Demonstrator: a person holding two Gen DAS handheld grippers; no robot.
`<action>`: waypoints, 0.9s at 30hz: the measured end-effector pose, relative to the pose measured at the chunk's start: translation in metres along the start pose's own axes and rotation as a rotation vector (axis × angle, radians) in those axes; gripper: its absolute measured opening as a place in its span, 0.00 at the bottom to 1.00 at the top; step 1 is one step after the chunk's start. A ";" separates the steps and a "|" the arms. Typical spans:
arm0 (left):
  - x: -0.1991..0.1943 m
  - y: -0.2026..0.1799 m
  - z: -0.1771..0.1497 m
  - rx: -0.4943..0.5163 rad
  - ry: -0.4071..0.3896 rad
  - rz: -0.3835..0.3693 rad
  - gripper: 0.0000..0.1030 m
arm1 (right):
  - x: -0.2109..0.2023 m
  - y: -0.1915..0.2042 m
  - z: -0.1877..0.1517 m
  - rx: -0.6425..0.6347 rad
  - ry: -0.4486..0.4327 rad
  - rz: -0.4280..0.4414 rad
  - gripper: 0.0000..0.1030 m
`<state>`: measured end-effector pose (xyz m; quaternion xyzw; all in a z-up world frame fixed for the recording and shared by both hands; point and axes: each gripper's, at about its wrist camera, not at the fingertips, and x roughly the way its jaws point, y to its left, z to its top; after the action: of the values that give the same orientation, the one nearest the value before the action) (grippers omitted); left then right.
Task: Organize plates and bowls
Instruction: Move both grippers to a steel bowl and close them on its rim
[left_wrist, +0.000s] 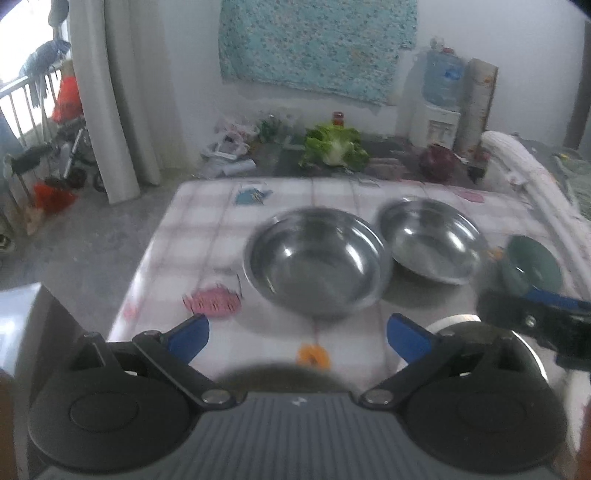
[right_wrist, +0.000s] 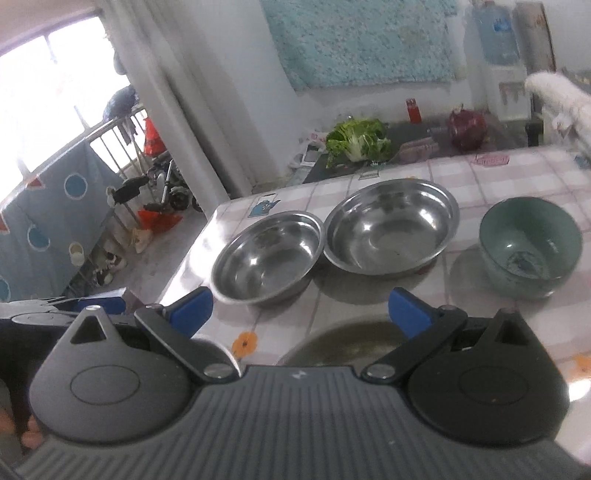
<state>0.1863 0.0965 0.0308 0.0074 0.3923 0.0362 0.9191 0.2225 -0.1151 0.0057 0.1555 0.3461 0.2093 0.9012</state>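
A: Bowls stand ahead on table (right_wrist: 517, 173): small steel bowl (right_wrist: 266, 255) left, big steel bowl (right_wrist: 389, 227) beside it, green bowl (right_wrist: 530, 246) right

B: Left gripper (left_wrist: 297, 338) and right gripper (right_wrist: 300, 308) are both open, empty; left one is nearer the small bowl

- left wrist view is smeared all over; the green bowl (left_wrist: 532, 264) is partly covered by the right gripper (left_wrist: 535, 314), itself cut off at the edge
- something white and round (left_wrist: 452, 320) peeks out behind the left gripper's finger, maybe a plate, can't tell
- dark dish (right_wrist: 354, 338) under the right gripper mostly hidden by its body
- table (right_wrist: 517, 173) prints too blurry to read
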 end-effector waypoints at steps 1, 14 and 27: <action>0.007 0.001 0.005 0.005 -0.004 0.003 1.00 | 0.007 -0.003 0.002 0.018 0.005 0.003 0.99; 0.129 0.002 0.043 0.125 0.175 0.200 0.67 | 0.085 -0.010 0.021 0.080 0.091 0.015 0.80; 0.141 0.038 0.021 0.127 0.281 0.210 0.51 | 0.134 0.005 0.030 -0.009 0.190 0.004 0.47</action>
<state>0.2964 0.1453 -0.0541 0.1015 0.5154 0.1078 0.8441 0.3319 -0.0499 -0.0450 0.1315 0.4288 0.2264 0.8646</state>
